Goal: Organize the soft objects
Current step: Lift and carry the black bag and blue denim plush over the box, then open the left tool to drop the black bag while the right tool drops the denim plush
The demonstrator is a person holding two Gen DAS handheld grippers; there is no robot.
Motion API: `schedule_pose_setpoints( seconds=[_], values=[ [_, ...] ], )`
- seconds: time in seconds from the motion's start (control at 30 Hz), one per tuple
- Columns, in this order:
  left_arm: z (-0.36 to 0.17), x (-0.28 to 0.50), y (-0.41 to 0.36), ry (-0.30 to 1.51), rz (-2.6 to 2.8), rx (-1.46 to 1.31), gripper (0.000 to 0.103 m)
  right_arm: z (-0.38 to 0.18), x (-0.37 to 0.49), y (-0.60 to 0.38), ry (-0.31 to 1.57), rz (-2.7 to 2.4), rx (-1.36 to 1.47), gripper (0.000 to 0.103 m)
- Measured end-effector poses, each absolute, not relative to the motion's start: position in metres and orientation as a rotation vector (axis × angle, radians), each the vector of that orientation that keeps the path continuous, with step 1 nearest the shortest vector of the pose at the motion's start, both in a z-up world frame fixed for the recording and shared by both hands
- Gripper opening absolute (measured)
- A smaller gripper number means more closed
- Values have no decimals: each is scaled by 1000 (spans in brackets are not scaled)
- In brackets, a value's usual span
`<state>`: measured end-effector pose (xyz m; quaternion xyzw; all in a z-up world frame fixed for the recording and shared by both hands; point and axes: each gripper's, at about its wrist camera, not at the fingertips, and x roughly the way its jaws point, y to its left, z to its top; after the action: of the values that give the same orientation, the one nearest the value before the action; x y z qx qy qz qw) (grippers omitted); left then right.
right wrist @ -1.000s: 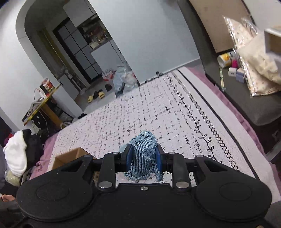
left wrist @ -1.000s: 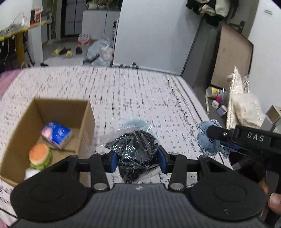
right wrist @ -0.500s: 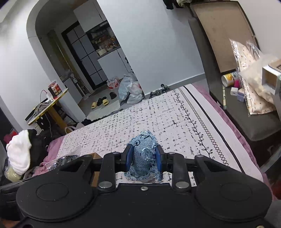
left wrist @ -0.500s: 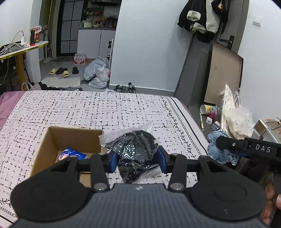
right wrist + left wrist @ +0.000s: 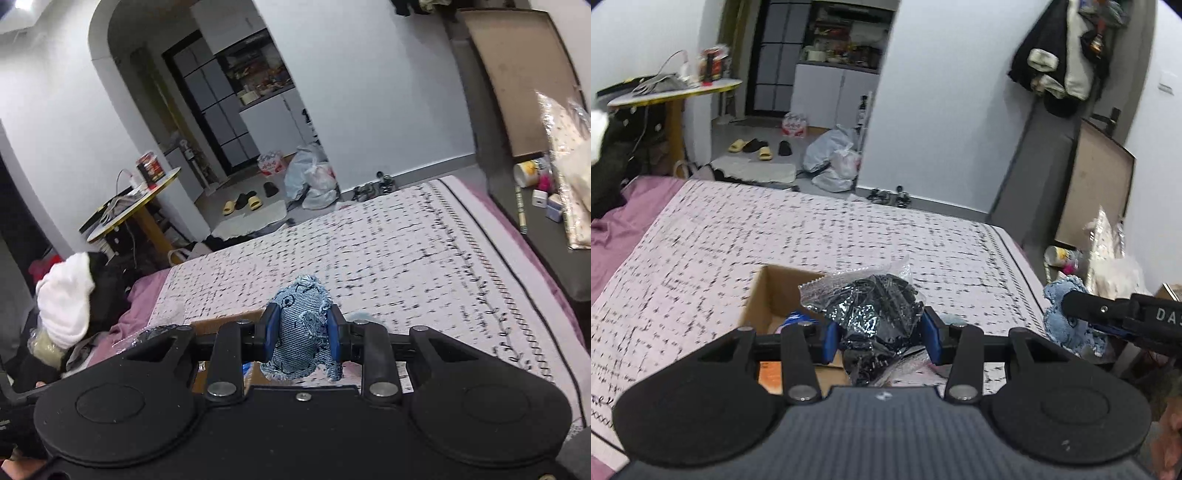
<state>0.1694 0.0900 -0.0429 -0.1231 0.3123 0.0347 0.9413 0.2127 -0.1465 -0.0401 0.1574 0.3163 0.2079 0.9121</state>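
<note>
My left gripper [image 5: 881, 341] is shut on a clear plastic bag of black fabric [image 5: 871, 314] and holds it above the right end of an open cardboard box [image 5: 768, 291] on the bed. A blue packet [image 5: 794, 318] shows inside the box. My right gripper [image 5: 300, 341] is shut on a blue denim soft toy [image 5: 301, 332], held above the bed beside the box's edge [image 5: 225, 320]. The right gripper and the toy [image 5: 1067, 321] also show at the right of the left wrist view.
The bed has a white cover with black marks [image 5: 812, 236] and a pink sheet [image 5: 617, 229] at the left. A pile of clothes [image 5: 70, 295] lies at the bed's left. A side shelf with small items [image 5: 543, 199] runs along the right.
Both grippers have lifted and tilted up, still gripping their objects. The left gripper has shifted so the bag now hangs over the box's right end; less of the box's inside shows.
</note>
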Motion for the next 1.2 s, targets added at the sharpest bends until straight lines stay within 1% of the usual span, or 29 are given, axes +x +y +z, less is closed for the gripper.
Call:
schedule_pose_setpoints(
  seconds=[0.27, 0.57, 0.97, 1.03, 1.13, 1.2],
  values=[
    [-48, 172, 138, 701, 108, -301, 44, -38, 218, -109, 658, 470, 294, 27],
    [-66, 178, 168, 756, 90, -364, 44, -41, 220, -75, 672, 492, 252, 27],
    [-100, 190, 172, 867, 26, -467, 45, -54, 222, -42, 717, 509, 215, 27],
    [-103, 191, 169, 882, 39, -448, 48, -55, 222, -38, 722, 515, 214, 27],
    [-101, 191, 167, 896, 83, -394, 48, -55, 224, -35, 729, 518, 219, 27],
    [-96, 188, 169, 889, 88, -389, 51, -56, 225, -33, 733, 520, 224, 27]
  ],
)
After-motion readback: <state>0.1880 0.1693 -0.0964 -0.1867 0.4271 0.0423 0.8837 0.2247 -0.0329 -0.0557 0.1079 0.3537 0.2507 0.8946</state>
